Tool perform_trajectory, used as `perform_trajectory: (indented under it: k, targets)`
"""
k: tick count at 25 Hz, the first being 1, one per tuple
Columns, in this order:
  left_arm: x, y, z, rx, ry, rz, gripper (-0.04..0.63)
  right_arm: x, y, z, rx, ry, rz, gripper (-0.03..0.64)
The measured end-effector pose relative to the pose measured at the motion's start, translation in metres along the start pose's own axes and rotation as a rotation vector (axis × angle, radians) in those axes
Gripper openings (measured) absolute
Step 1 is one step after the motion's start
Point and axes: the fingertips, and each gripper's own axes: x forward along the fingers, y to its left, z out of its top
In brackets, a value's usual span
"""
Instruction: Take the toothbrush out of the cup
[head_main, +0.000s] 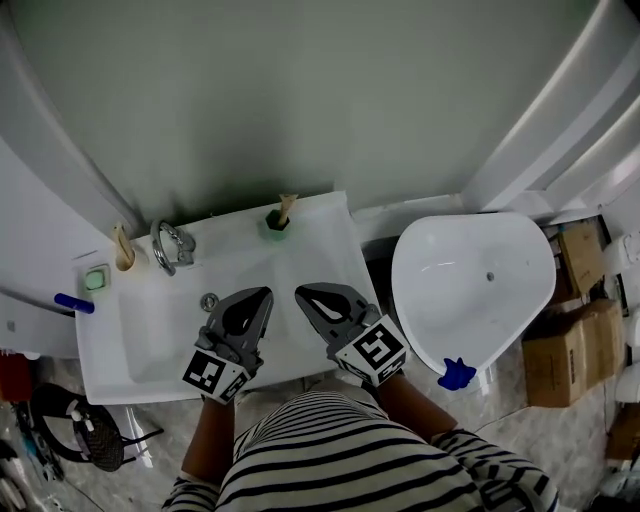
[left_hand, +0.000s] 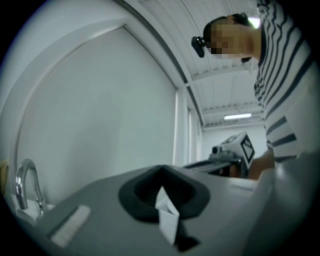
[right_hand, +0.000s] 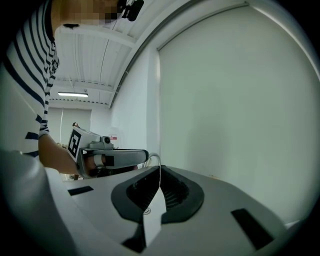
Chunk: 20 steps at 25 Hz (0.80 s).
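Washbasin (head_main: 315, 255) with cup (head_main: 275, 224) stands against grey wall (head_main: 300, 90).

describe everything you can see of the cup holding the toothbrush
The cup is small and dark green, shown only in the head view. It stands upright on the back ledge of the white washbasin, near the wall, right of the tap. A pale, wood-coloured toothbrush stands in it, sticking out above the rim. Its material is too small to tell. The left gripper and right gripper, both shut, are apart from it.
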Motion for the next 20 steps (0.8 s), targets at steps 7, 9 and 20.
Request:
perform_trajectory:
  k: [7, 9, 20]
  targets:
    - [0.024, -0.023, -0.009, -0.002, 0.029, 0.01, 0.008, -0.019, -0.026, -0.013, 0.042, 0.018, 0.008, 0.008]
    - [0.028, -0.024, -0.011, -0.007, 0.032, 0.004, 0.008, -0.02, -0.029, -0.014, 0.05, 0.009, 0.009, 0.008]
    - [0.04, -0.012, -0.014, -0.02, 0.028, -0.019, 0.008, -0.011, -0.04, -0.008, 0.028, 0.017, 0.018, 0.009]
